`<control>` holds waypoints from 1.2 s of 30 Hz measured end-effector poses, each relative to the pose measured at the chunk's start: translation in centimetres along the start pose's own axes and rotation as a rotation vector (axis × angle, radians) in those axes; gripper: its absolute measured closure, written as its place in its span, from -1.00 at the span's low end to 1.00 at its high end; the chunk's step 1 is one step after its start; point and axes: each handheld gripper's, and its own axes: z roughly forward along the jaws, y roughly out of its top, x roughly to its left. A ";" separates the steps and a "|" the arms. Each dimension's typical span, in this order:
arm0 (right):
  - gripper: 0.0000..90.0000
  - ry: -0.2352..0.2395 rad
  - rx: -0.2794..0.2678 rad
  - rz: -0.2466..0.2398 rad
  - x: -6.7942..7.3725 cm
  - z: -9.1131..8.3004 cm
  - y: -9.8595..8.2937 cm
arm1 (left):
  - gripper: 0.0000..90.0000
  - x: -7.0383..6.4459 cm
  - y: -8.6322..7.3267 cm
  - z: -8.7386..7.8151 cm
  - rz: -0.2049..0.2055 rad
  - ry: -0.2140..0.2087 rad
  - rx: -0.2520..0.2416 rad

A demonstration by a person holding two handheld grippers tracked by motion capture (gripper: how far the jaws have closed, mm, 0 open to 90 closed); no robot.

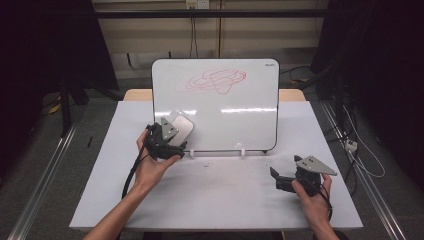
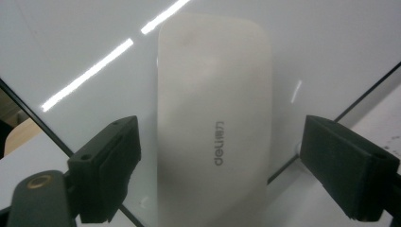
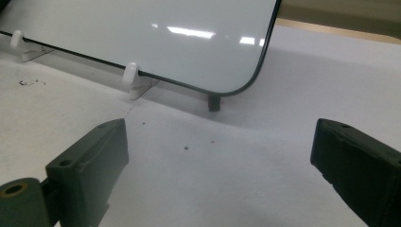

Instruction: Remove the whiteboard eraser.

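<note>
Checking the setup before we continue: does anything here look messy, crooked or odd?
Only small things: dark specks dirty the table before the whiteboard, and a red scribble sits on it. The eraser lies against the board between the open left tongs.

Black two-jaw grippers point(image 1: 172, 145), grey triangular plates, black cables, seemingly sleeveless forearms.

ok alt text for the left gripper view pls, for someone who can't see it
A pale eraser printed with "deli" lies against the glossy whiteboard, seen close between the left claw's two black jaws. The jaws stand wide on either side of it, neither touching it. Streaks of ceiling light reflect off the board, and a strip of white table shows beyond its dark edge.
</note>
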 end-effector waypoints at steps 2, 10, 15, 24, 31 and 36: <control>-0.88 0.001 0.001 -0.004 0.1 0.0 0.0 | -0.67 0.0 -0.1 0.3 -0.008 0.012 0.029; -0.88 0.004 0.002 -0.009 0.2 0.1 0.1 | -0.43 -0.3 -0.5 1.1 0.001 0.021 0.043; -0.88 0.003 0.002 -0.009 0.2 0.1 0.1 | -0.35 -0.5 -0.5 1.5 0.006 0.047 0.052; -0.88 0.000 0.002 -0.009 0.2 0.0 0.1 | -0.33 -0.5 -0.4 1.6 -0.009 0.049 0.062; -0.88 -0.004 0.003 -0.009 0.1 0.1 0.1 | -0.33 -0.2 -0.4 1.6 -0.013 0.030 0.058; -0.88 -0.001 0.005 -0.011 0.3 0.1 0.1 | -0.33 0.1 -0.6 1.5 -0.025 0.010 0.039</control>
